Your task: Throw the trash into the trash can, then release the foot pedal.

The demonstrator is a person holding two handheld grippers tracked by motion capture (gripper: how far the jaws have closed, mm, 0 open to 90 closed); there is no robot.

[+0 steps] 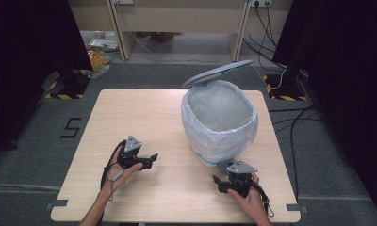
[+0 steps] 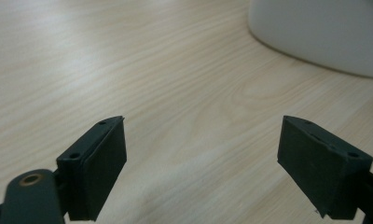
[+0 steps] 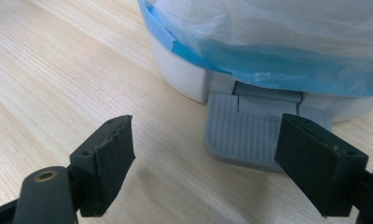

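A white pedal bin (image 1: 219, 136) stands right of centre in the high view, lined with a thin translucent bag (image 1: 219, 110), its grey lid (image 1: 218, 72) tilted up. The bag looks soft and slippery, likely to tear; the stiff rim seems the safer hold. The grey pedal (image 3: 250, 135) lies low, just before the right gripper (image 3: 226, 161), whose jaws are wide apart, empty. The left gripper (image 2: 203, 163), lower left, gapes equally over bare table (image 2: 128, 60).

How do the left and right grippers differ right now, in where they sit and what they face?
The left gripper sits left of the bin and faces its plain white wall; the right gripper sits at the bin's front, facing the grey pedal. The left stands well clear; the right is close. Both are open and hold nothing.
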